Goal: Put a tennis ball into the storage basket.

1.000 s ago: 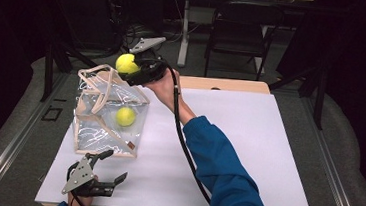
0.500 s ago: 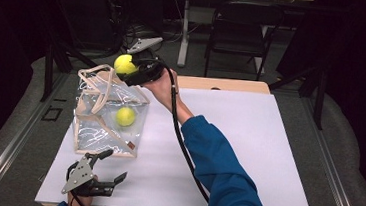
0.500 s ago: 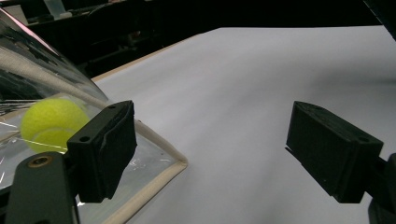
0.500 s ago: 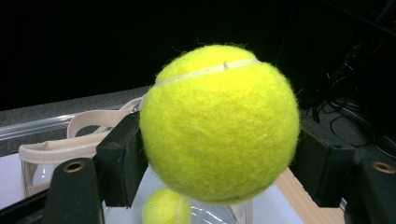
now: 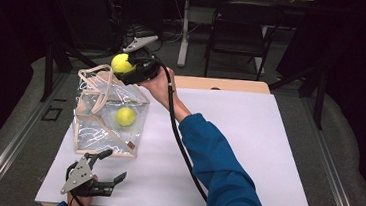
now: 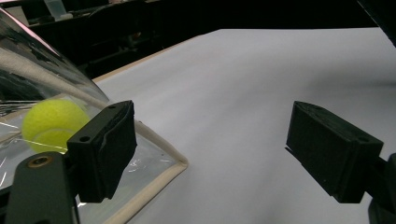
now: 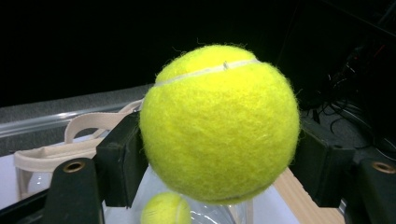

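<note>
My right gripper (image 5: pixel 125 68) is shut on a yellow tennis ball (image 5: pixel 121 63), held in the air over the far rim of a clear tote bag (image 5: pixel 93 130) with beige trim. In the right gripper view the ball (image 7: pixel 219 123) sits between the two black jaws, and a second ball (image 7: pixel 166 210) shows below it inside the bag. That second ball (image 5: pixel 125 116) lies against the bag's right wall. My left gripper (image 5: pixel 114 165) rests near the table's front left edge, just in front of the bag. Its jaws (image 6: pixel 219 149) stand wide open with nothing between them.
The bag's beige handles (image 5: pixel 104 76) arch up at its far side. The white table top (image 5: pixel 248 139) stretches to the right of the bag. A cable (image 5: pixel 176 132) trails from the right gripper along the blue sleeve (image 5: pixel 220 171). Chairs and a stand sit in the dark beyond the table.
</note>
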